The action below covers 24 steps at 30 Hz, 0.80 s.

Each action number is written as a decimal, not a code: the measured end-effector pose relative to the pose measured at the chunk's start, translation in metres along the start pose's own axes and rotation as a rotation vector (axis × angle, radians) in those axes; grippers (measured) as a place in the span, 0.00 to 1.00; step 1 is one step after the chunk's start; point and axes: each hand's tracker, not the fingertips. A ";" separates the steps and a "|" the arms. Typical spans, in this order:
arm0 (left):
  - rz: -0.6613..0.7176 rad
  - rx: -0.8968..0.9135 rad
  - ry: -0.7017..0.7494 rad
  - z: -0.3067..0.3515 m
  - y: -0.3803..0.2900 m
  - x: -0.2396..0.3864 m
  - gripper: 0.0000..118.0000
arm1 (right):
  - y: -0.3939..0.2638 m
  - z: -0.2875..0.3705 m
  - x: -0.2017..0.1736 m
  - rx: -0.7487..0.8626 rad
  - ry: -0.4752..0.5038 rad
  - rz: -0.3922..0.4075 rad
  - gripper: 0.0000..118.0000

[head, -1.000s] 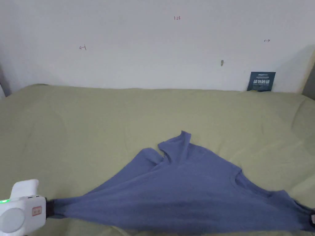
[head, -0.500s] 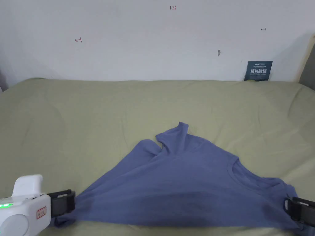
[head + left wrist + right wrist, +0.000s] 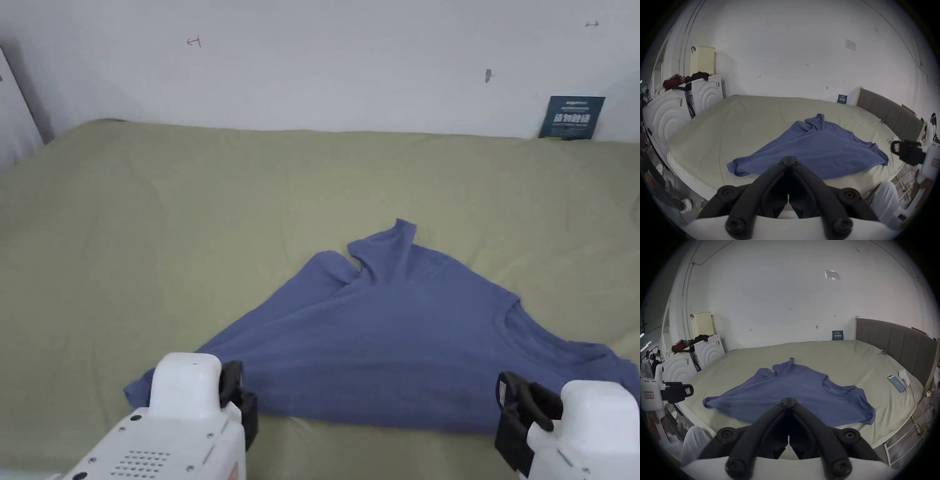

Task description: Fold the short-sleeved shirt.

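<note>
the blue short-sleeved shirt (image 3: 400, 337) lies spread, slightly rumpled, near the bed's front edge.

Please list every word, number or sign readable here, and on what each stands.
Dark blue card against the white wall: white print, too blurred to read.
Small red mark on the wall: arrow-like, no letters.
Pink sticker on the left gripper: too small to read.

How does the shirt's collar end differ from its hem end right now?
On the blue shirt, the collar end lies toward the right gripper and spreads wide; the hem end by the left gripper bunches into a narrow point. Both rest on the green bed sheet, released.
</note>
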 end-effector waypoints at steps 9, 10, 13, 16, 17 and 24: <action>-0.022 -0.020 0.067 0.006 -0.016 -0.017 0.00 | -0.008 0.000 -0.021 0.018 -0.001 0.090 0.01; -0.014 -0.031 0.081 0.006 -0.015 -0.022 0.00 | -0.009 -0.001 -0.019 0.013 0.000 0.085 0.01; -0.001 -0.061 0.110 0.001 -0.013 -0.039 0.00 | -0.011 -0.007 -0.019 -0.005 -0.001 0.085 0.02; 0.014 -0.129 0.168 -0.010 -0.007 -0.065 0.00 | -0.014 -0.013 -0.017 -0.027 0.010 0.088 0.02; 0.016 -0.164 0.192 -0.017 -0.004 -0.075 0.00 | -0.016 -0.015 -0.017 -0.034 0.008 0.090 0.02; 0.098 -0.352 0.179 -0.090 0.013 -0.157 0.00 | -0.027 -0.043 -0.013 -0.126 0.038 0.067 0.02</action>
